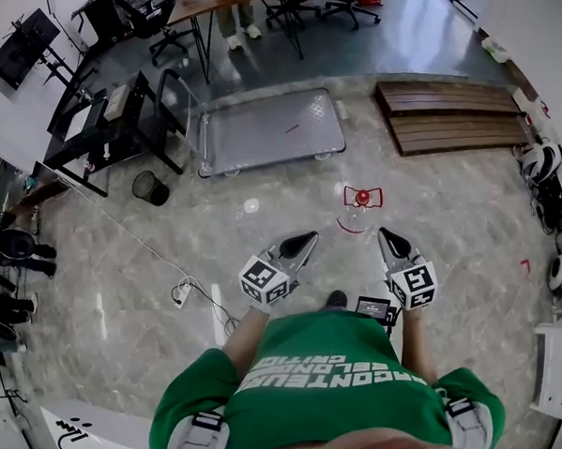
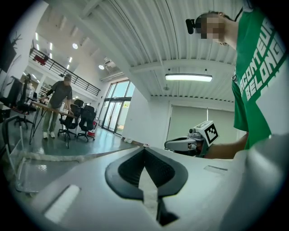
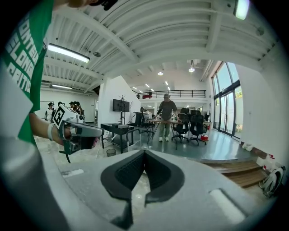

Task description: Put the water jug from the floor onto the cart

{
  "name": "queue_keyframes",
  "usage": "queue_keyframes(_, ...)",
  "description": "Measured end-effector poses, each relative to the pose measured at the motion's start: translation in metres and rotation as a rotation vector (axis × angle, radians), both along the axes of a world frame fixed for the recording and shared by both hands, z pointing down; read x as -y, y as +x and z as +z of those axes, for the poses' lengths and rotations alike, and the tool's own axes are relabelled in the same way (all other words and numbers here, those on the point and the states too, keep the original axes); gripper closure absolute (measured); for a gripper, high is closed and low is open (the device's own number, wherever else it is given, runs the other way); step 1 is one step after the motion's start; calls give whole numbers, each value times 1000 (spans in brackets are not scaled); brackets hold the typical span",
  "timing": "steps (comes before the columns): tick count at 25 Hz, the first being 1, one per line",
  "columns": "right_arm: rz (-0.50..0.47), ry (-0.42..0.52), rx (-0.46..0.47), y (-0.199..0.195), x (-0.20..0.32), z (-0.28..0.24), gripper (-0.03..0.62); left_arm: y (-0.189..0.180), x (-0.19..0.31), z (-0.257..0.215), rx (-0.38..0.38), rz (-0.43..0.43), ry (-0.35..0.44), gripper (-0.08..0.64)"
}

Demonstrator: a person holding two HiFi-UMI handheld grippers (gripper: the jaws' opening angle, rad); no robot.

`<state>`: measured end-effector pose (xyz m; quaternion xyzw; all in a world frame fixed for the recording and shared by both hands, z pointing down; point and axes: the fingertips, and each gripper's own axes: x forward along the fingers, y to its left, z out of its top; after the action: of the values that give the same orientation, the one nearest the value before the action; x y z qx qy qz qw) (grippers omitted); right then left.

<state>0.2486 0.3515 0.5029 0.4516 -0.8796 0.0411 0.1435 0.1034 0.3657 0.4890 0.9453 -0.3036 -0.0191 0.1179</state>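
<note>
A flat grey cart [image 1: 267, 130] with a hoop handle at its left end stands on the stone floor ahead of me. Nearer, on the floor, sits a small clear thing with a red top [image 1: 362, 198]; it may be the jug, but I cannot tell for sure. My left gripper [image 1: 307, 238] and right gripper [image 1: 385, 233] are held side by side in front of my body, short of the red-topped thing. Both are shut, with nothing between their jaws. In the left gripper view, my left gripper [image 2: 144, 149] points past the right gripper [image 2: 183, 143]. The right gripper view shows my right gripper [image 3: 144, 151] and the left gripper [image 3: 83, 131].
A black equipment stand [image 1: 107, 125] and a black waste bin [image 1: 150, 187] are left of the cart. A power strip with its cable [image 1: 181, 293] lies at my left. Wooden steps [image 1: 454, 114] lie at the far right, with bags [image 1: 541, 163] along the right wall. A person [image 3: 166, 118] stands at a table with office chairs.
</note>
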Motion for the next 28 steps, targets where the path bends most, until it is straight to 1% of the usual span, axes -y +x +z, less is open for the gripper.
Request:
queue_keyframes(6, -10, -18, 15, 29, 24, 7, 600, 25, 21, 0, 5, -20, -4, 543)
queue_keyframes(11, -34, -36, 19, 32, 40, 14, 600, 33, 29, 5, 14, -28, -18, 543)
queue_keyframes(17, -64, -52, 16, 18, 57, 17, 600, 22, 44, 6, 14, -47, -31, 543)
queue_keyframes(28, -36, -53, -13, -13, 99, 14, 600, -8, 95, 6, -25, -19, -15, 543)
